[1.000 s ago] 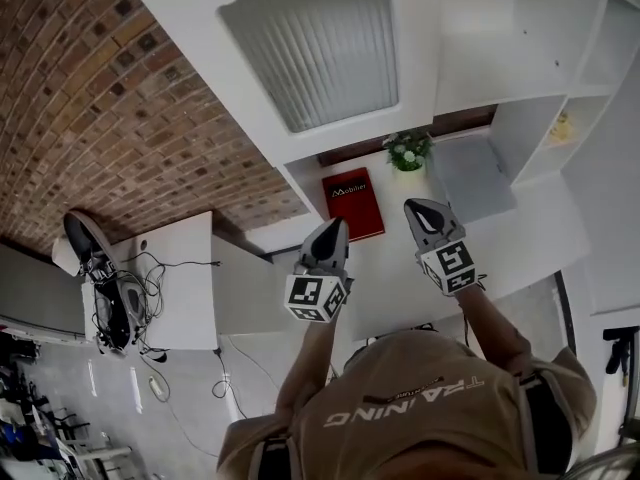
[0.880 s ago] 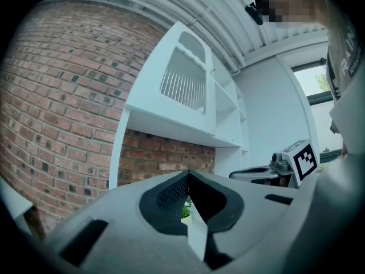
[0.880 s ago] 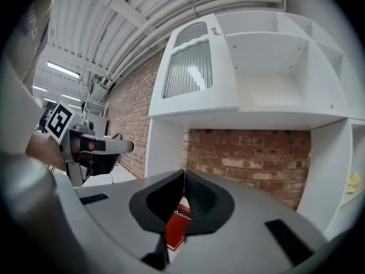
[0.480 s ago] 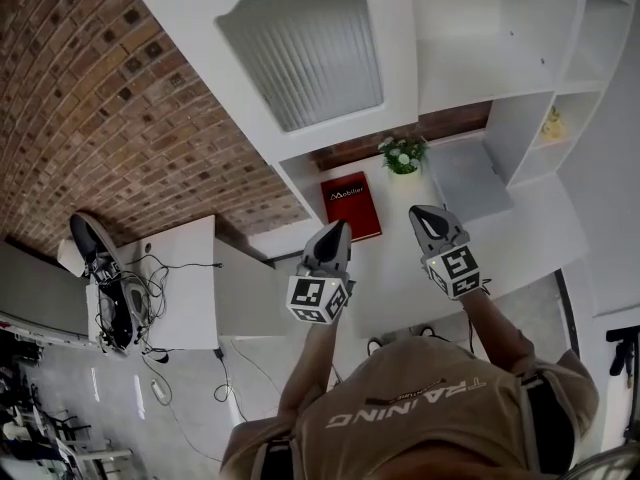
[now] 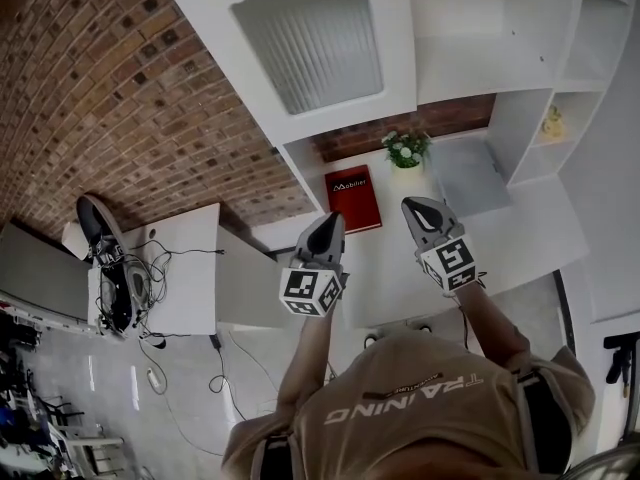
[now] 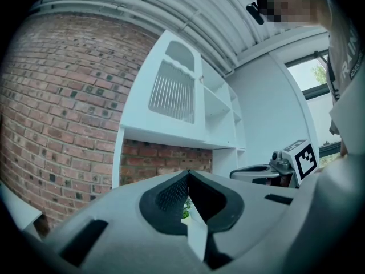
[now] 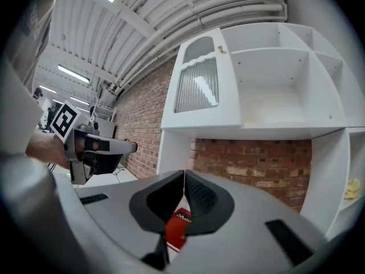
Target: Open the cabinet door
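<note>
The white wall cabinet has a shut door (image 5: 318,48) with a ribbed glass pane, also in the left gripper view (image 6: 174,90) and the right gripper view (image 7: 198,85). A small brass knob (image 7: 221,50) sits near the door's upper right corner. My left gripper (image 5: 330,220) and right gripper (image 5: 414,208) hover side by side over the white counter (image 5: 520,233), well below the door and touching nothing. Both point level at the wall. The left gripper (image 6: 188,174) has its jaws pressed together with nothing held. The right gripper (image 7: 184,174) is likewise shut and empty.
A red book (image 5: 352,198) leans against the brick wall under the cabinet, with a small potted plant (image 5: 405,150) beside it. Open white shelves (image 5: 480,28) run right of the door. A lower white desk (image 5: 180,278) with cables stands at the left.
Both grippers have drifted a little up and forward together, toward the wall under the cabinet. Their jaws stay shut.
</note>
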A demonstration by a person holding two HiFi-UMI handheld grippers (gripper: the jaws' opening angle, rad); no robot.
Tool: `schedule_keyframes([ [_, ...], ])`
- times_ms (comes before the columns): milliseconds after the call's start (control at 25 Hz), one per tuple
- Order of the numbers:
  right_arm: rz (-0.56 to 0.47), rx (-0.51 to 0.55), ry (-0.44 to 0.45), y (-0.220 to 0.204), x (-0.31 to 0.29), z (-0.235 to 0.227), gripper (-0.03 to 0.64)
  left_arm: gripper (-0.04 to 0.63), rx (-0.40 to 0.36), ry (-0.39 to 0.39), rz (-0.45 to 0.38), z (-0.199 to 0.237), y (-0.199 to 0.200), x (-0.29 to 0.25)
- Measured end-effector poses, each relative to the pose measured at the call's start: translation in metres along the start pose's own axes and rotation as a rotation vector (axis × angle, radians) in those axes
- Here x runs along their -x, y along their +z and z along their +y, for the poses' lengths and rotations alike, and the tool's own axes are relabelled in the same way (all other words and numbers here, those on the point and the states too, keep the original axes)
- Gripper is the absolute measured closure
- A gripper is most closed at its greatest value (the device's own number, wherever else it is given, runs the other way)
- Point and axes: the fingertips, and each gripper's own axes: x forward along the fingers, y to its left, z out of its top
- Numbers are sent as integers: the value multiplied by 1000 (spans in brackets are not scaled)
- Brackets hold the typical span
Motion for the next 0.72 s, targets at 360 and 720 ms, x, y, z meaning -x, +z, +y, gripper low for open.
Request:
schedule_keyframes([
  [360,-33,18,-65,15,28,-15,601,586,23,-28,-17,-12,4,-4],
  [720,-77,84,-123,34,37,-21,451,587,-4,-60,-47,-14,21,-10],
])
